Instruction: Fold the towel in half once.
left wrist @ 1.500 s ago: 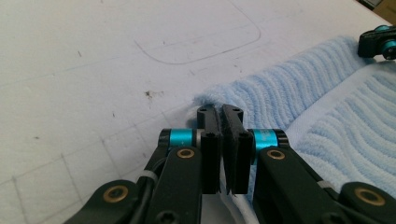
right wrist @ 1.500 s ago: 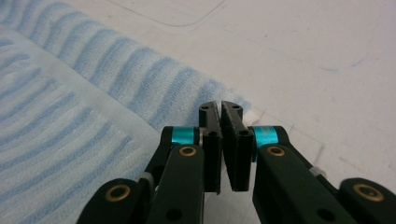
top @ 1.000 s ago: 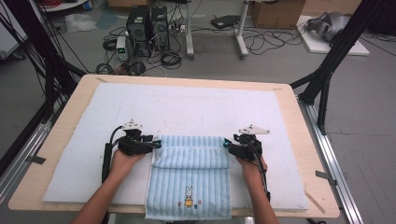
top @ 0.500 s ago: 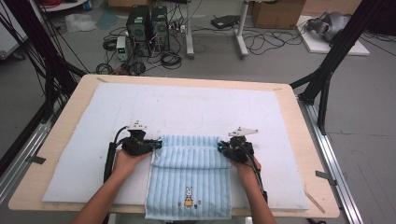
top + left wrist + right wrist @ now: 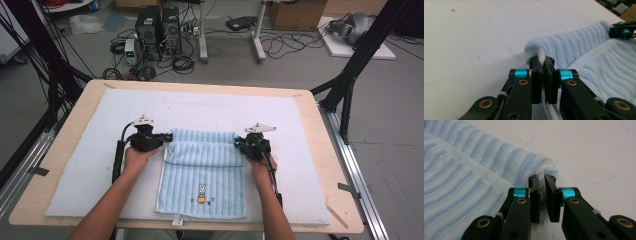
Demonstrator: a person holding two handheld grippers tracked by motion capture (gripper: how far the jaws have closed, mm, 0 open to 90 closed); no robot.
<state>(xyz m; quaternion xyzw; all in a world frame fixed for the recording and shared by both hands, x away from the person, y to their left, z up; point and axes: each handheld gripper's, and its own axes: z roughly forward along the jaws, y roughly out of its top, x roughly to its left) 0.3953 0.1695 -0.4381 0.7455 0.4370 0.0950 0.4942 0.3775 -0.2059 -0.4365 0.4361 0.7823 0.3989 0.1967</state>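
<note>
A light blue striped towel (image 5: 202, 175) with a small embroidered bunny lies on the white mat (image 5: 90, 165), and its far part is doubled over in a soft fold. My left gripper (image 5: 167, 136) is shut on the fold's left corner. In the left gripper view the gripper (image 5: 542, 60) pinches the white hem of the towel (image 5: 579, 47). My right gripper (image 5: 239, 144) is shut on the fold's right corner. In the right gripper view the gripper (image 5: 541, 178) clamps the edge of the towel (image 5: 474, 170). The right gripper (image 5: 622, 31) also appears far off across the towel.
The mat covers most of a wooden table (image 5: 330, 150). Metal rails (image 5: 357, 175) run along both sides. Black frame legs (image 5: 350, 80), computer towers (image 5: 155, 25) and cables stand on the floor beyond the far edge.
Both grippers have shut on the towel's corners and moved away from the person. The towel has slid with them farther onto the mat, its near edge pulled up from the table's front.
</note>
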